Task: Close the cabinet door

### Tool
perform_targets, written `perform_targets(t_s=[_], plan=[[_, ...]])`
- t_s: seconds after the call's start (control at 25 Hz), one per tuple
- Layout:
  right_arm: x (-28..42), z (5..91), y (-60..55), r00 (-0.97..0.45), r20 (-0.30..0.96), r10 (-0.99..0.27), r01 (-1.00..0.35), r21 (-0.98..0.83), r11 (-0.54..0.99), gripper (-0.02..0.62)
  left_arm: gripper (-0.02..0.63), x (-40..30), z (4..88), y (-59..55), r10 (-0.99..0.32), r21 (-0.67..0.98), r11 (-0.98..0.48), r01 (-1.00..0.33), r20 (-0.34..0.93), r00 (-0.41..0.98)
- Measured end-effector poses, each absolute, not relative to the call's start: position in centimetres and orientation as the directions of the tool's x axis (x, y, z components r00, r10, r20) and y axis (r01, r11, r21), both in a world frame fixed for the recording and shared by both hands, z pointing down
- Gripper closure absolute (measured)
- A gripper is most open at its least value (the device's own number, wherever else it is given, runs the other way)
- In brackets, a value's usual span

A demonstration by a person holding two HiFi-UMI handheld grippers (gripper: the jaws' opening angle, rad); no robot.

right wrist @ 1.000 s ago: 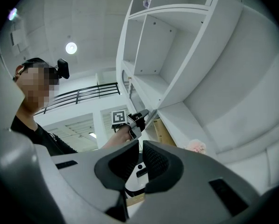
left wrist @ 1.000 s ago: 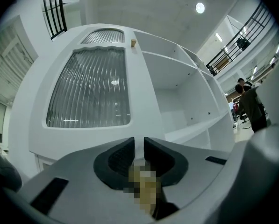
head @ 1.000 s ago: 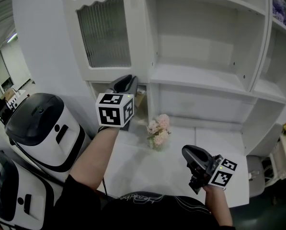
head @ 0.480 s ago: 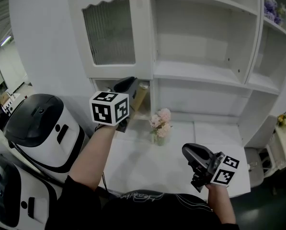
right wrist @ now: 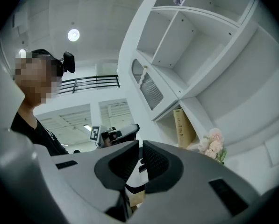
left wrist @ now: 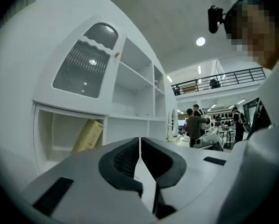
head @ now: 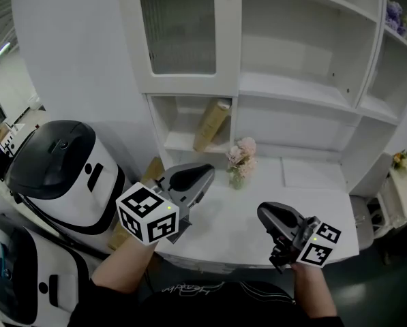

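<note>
The cabinet door, white with a ribbed glass pane, lies flush with the front of the white cabinet; it also shows in the left gripper view and the right gripper view. Its small knob sits at the door's upper right corner. My left gripper hangs over the white desk, well below the door and apart from it. Its jaws are closing with nothing between them, only a thin slit left. My right gripper hovers low at the desk's front, jaws together and empty.
A vase of pink flowers stands on the white desk. A tan box leans in the cubby under the door. Two white-and-black machines stand at the left. Open shelves fill the right. People stand far off.
My left gripper has drawn back from the door's lower edge and dropped toward the desk's near side. The right gripper has barely shifted in the picture. The head view has swung left.
</note>
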State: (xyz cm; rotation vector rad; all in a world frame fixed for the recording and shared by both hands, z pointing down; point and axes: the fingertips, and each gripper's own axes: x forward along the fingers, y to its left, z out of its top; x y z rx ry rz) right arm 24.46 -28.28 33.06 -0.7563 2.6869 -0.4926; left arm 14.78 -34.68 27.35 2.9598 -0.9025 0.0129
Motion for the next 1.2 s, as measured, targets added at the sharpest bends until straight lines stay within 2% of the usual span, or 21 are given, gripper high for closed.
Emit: perform_targets(t_s=[0.48,0.84,1.2], plan=[[20.0,35.5,-23.7,-0.798,-0.164,-0.58,-0.472,-0.429,0.77,0.541,0.575,14.7,32.9,-22.8,-0.441,0.194,-0.881,-0.431,-0.01,0.897],[18.9,35.9,-22.0,-0.802,-0.145,-0.579,-0.494,-0.383,0.78,0.543,0.575,13.5,34.2,-22.6,-0.508,0.156,-0.849,-0.504,0.013,0.861],[19.1,35.6,-21.6,-0.806,-0.14,-0.575,-0.495,-0.373,0.785,0.543,0.575,14.0,33.8,-21.8,-0.499,0.171,-0.853,-0.493,0.007,0.866]])
